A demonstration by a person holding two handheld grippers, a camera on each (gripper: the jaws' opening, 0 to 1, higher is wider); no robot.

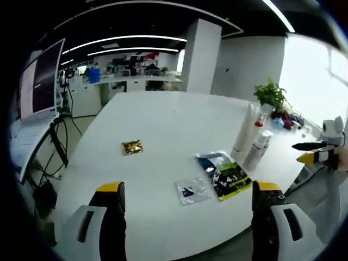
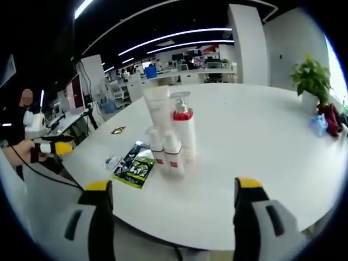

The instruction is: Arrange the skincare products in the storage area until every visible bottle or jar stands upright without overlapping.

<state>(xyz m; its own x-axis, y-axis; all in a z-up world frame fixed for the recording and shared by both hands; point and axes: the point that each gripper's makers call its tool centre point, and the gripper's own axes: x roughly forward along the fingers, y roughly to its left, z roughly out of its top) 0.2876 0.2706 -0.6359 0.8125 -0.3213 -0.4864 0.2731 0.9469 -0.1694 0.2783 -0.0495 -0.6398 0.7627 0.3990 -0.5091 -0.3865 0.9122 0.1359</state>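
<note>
— The skincare bottles stand in a tight cluster on the white table, back from the curved near edge in the right gripper view. What's your read on them?

— All upright, as far as I can see. A tall white tube at the back, a pump bottle with a red collar beside it, two smaller white bottles in front. They sit very close, maybe touching; I can't tell whether any of them lean on each other.

— And the flat things?

— A dark green sachet and a small clear packet lie just beside the bottles, toward the table edge. A little gold packet sits well apart, out in the middle. None of those can stand up anyway.

— The tongs?

— Both released, holding nothing. The left gripper hangs off the near edge with its jaws wide apart; the right gripper is the same, facing the cluster from off the edge.

— So how far along?

— Near done, I'd judge. Nothing lies toppled. Perhaps a bit of spacing between the bottles is all that's left.
</note>
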